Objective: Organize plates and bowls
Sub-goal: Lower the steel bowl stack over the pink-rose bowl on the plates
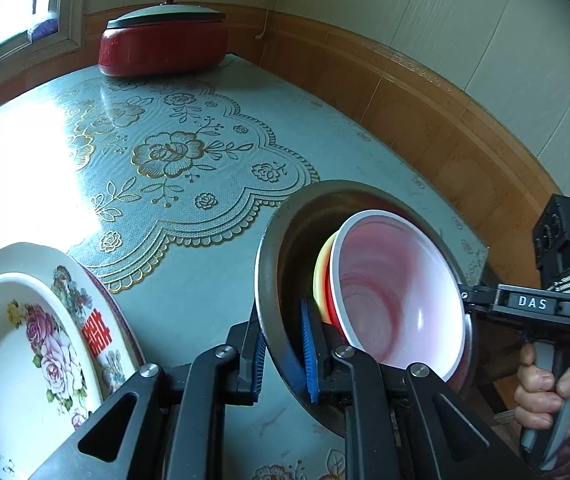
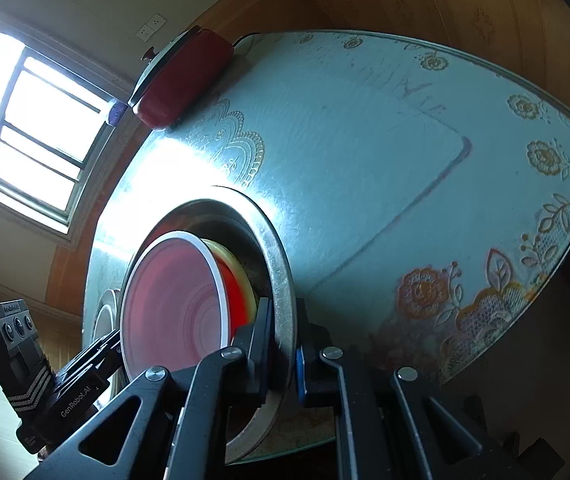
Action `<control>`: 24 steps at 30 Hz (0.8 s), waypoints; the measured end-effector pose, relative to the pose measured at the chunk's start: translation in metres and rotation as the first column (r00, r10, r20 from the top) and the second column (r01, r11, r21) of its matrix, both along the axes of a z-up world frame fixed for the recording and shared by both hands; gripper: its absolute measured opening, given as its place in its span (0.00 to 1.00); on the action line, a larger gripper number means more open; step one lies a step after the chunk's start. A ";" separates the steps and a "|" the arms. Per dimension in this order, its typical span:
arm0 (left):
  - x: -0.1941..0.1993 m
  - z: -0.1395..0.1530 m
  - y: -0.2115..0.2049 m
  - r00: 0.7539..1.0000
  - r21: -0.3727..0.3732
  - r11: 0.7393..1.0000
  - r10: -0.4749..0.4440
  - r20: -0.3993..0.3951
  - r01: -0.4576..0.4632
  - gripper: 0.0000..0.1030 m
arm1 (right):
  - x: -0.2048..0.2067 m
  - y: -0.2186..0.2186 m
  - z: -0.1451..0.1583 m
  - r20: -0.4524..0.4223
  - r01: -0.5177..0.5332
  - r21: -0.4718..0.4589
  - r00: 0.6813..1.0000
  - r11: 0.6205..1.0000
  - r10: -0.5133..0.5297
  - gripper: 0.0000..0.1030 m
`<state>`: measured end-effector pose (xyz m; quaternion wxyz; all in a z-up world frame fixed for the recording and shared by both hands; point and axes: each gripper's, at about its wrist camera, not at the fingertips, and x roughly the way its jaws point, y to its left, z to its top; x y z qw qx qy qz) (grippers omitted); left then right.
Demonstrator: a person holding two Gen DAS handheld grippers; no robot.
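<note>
A steel basin (image 1: 273, 264) holds a stack of bowls: a white-rimmed pink bowl (image 1: 397, 292) on top, with red and yellow bowls (image 1: 322, 276) under it. My left gripper (image 1: 285, 356) is shut on the basin's near rim. My right gripper (image 2: 283, 356) is shut on the opposite rim (image 2: 281, 280) and shows in the left wrist view (image 1: 525, 304). The pink bowl (image 2: 173, 312) fills the basin in the right wrist view. The basin is held tilted above the table. A floral plate stack (image 1: 37, 344) lies on the table at the left.
A red lidded pot (image 1: 163, 40) stands at the table's far end by the window. The table (image 1: 221, 184) has a blue-green cloth with gold flower patterns. A wood-panelled wall (image 1: 425, 112) runs along the right side.
</note>
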<state>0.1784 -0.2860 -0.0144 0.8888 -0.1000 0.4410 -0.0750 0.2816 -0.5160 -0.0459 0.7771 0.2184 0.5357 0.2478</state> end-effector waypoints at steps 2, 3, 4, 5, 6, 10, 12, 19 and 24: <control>-0.006 0.003 0.000 1.000 -0.015 1.000 -0.011 0.006 0.011 0.16 | -0.002 -0.001 -0.001 -0.006 -0.011 0.000 1.000 1.000 0.011 0.09; -0.009 0.004 0.000 1.000 -0.020 1.000 -0.015 0.006 0.016 0.16 | -0.003 -0.001 -0.002 -0.012 -0.016 0.006 1.000 1.000 0.016 0.09; -0.012 0.005 0.000 1.000 -0.026 0.999 -0.020 0.011 0.021 0.16 | -0.004 -0.001 -0.003 -0.019 -0.021 0.011 1.000 1.000 0.021 0.09; -0.015 0.007 0.000 1.000 -0.030 0.999 -0.024 0.015 0.025 0.16 | -0.005 -0.001 -0.004 -0.022 -0.027 0.014 0.999 1.000 0.028 0.09; -0.017 0.008 0.000 1.000 -0.031 0.999 -0.026 0.016 0.027 0.16 | -0.006 0.000 -0.004 -0.021 -0.036 0.016 0.999 0.999 0.036 0.09; -0.021 0.009 -0.001 1.000 -0.027 0.999 -0.026 0.011 0.026 0.16 | -0.006 0.002 -0.004 -0.022 -0.050 0.021 0.999 0.999 0.050 0.09; -0.023 0.010 -0.001 1.000 -0.025 0.999 -0.025 0.009 0.025 0.16 | -0.006 0.003 -0.003 -0.019 -0.056 0.021 0.998 0.998 0.056 0.09; -0.031 0.023 0.008 0.999 -0.048 0.998 -0.028 0.036 0.030 0.16 | -0.014 0.011 0.016 0.024 -0.062 0.019 0.998 0.998 0.062 0.09; -0.040 0.038 0.027 0.997 -0.062 0.997 -0.038 0.062 0.042 0.16 | -0.024 0.028 0.032 0.058 -0.052 0.034 0.997 0.998 0.050 0.09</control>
